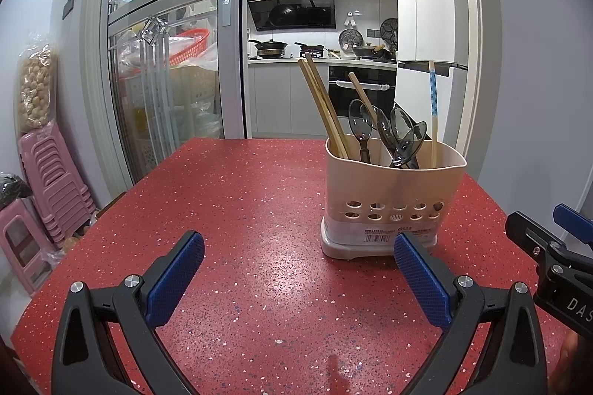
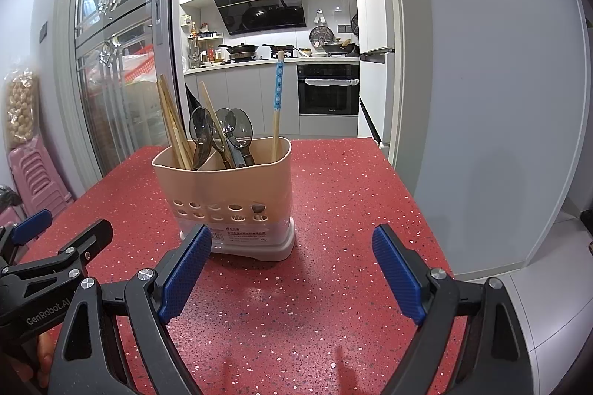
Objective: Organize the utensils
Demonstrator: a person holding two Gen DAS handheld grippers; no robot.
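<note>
A beige utensil holder [image 1: 393, 194] with a row of holes stands on the red speckled table [image 1: 241, 209]. It holds wooden chopsticks [image 1: 322, 105], several dark translucent spoons [image 1: 396, 131] and a chopstick with a blue patterned top [image 1: 433, 105]. My left gripper [image 1: 298, 265] is open and empty, near the holder's front left. The holder also shows in the right wrist view [image 2: 226, 187], with chopsticks [image 2: 172, 120], spoons [image 2: 222, 131] and the blue-topped chopstick [image 2: 276, 102]. My right gripper [image 2: 291, 261] is open and empty, just in front of the holder.
The right gripper's body [image 1: 548, 254] shows at the left view's right edge; the left gripper's body [image 2: 48, 257] shows at the right view's left edge. Pink stacked stools [image 1: 48, 187] stand left of the table. A glass sliding door [image 1: 163, 61] and kitchen lie behind.
</note>
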